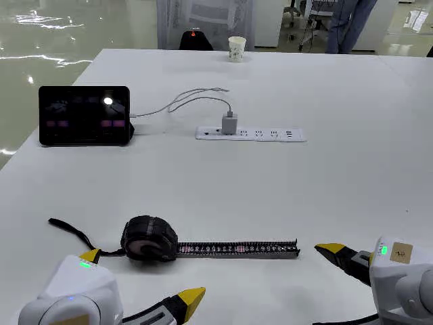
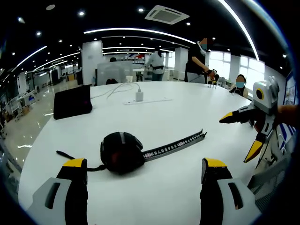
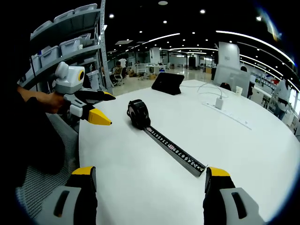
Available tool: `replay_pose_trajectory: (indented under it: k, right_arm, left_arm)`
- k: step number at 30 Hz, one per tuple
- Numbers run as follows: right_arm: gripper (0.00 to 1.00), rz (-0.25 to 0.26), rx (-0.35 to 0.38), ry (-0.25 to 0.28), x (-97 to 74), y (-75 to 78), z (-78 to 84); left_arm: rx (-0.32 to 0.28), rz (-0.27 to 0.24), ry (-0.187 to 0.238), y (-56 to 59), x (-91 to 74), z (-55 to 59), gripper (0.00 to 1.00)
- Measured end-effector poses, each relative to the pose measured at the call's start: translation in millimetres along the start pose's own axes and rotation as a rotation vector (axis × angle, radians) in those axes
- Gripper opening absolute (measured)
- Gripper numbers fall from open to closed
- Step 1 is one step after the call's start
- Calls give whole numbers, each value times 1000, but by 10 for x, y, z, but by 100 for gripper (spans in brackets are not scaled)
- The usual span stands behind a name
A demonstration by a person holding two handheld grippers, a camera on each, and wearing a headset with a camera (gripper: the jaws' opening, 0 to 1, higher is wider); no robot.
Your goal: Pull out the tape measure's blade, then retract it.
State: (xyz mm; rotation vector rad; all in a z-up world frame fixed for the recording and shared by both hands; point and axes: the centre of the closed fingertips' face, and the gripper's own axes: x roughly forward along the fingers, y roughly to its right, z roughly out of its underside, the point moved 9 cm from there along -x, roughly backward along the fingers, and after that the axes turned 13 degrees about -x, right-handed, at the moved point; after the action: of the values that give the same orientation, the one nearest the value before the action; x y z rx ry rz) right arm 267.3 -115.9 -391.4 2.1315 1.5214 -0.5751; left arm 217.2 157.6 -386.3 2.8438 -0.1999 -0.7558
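1. Head view first: the black tape measure (image 1: 149,238) lies on its side on the white desk (image 1: 338,183), near the front edge and a bit left of centre.
2. Its blade (image 1: 237,248) is out and lies flat on the desk, running from the case off to the right, numbers facing up.
3. A black strap (image 1: 71,230) trails from the other side of the case out to the left.
4. The left claw (image 2: 144,164) is wide open and isn't holding anything. In the left gripper view the case sits just ahead of it, roughly between the two yellow tips, with no contact. In the head view one tip is right beside the strap.
5. The right claw (image 3: 150,176) is wide open too, nothing in it. The hook end of the blade is close to one of its yellow tips, with a small gap of bare desk between them.
6. Further back on the desk: a dark tablet (image 1: 84,115) propped up on the left and a white power strip (image 1: 252,134) with a charger (image 1: 230,124) plugged in. A white cable (image 1: 183,103) runs from the charger over to the tablet.
7. Way at the far edge there's a paper cup (image 1: 237,49).
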Motion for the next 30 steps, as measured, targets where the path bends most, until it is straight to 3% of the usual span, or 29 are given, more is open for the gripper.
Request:
replay_pose_trajectory:
  k: [21,30]
  right_arm:
    - [86,-64,-137,-55,83,363,79]
    - [75,-97,-206,-80,146,554,108]
  left_arm:
    - [-25,-16,14,-89,296,-90,99]
    - [-32,-23,14,-137,433,-114,99]
